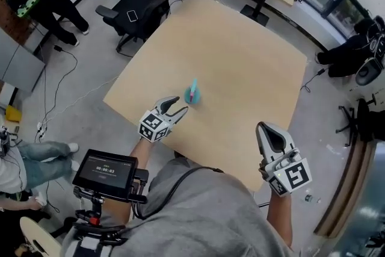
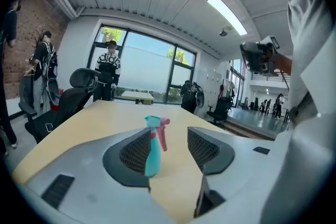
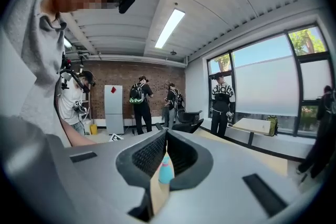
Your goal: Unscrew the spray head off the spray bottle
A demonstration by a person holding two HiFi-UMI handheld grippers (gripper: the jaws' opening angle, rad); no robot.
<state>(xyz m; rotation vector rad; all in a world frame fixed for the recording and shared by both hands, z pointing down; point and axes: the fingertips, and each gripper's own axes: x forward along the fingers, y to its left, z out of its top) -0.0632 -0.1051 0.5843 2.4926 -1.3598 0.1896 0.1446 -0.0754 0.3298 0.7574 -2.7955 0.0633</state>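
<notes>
1. A teal spray bottle (image 1: 192, 95) is standing upright near the middle of the light wooden table (image 1: 240, 51). Its spray head (image 2: 156, 124), with a pink trigger, is sitting on top of it.
2. The left gripper (image 1: 180, 105) is hovering just beside the bottle, on the side nearer the person who is holding it. Its jaws are standing apart and are grasping nothing.
3. In the left gripper view the bottle is showing in the gap between the jaws, closer to the left one. The pads are not pressing on it.
4. The right gripper (image 1: 263, 127) is hanging over the near right corner of the table, well apart from the bottle. Its jaws are clenched together with nothing between them.
5. In the right gripper view only a sliver of the bottle is peeping through below the closed tips, far ahead on the table.
6. A black office chair (image 1: 144, 3) is standing by the far left edge of the table, and several people are standing about on the floor beyond it.
7. A small screen (image 1: 105, 168) is glowing at the person's left side.
</notes>
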